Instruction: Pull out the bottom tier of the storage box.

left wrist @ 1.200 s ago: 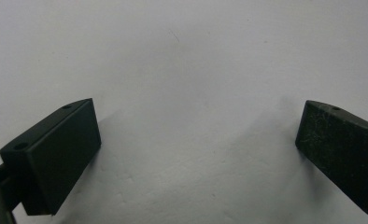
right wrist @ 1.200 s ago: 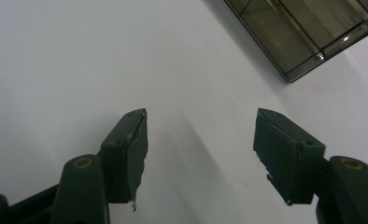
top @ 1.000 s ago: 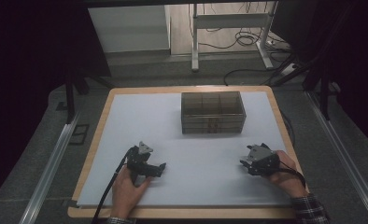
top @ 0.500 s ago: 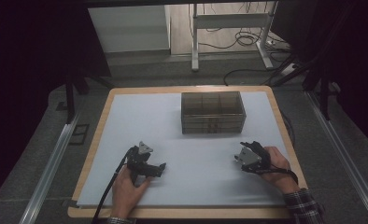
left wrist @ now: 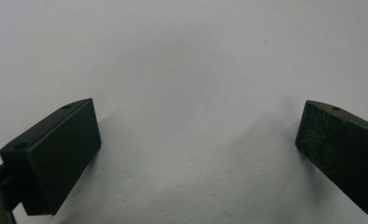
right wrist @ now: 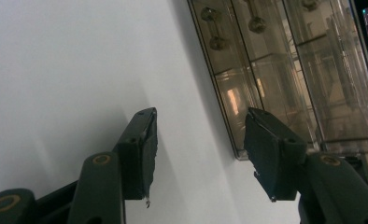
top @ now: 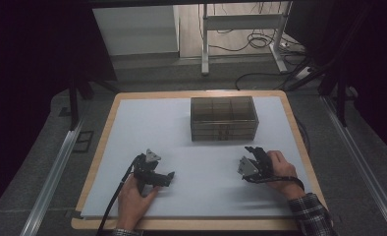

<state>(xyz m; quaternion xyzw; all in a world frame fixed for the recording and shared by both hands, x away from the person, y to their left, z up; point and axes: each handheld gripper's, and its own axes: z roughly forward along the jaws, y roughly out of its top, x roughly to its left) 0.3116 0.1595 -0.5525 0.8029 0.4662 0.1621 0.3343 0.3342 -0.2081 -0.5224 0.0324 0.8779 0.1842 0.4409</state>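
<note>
Two hand-held grippers low over white surface (top: 201, 128), near edge. Left hand-held gripper (top: 168, 175) in left hand (top: 135, 199), jaws wide apart, nothing between, pointing right along the surface. Right hand-held gripper (top: 251, 150) in right hand (top: 280, 169), jaws parted, nothing held, aimed away toward clear drawer box (top: 223, 118). Farther back, box centred, long axis left-right, drawer fronts facing near edge.
</note>
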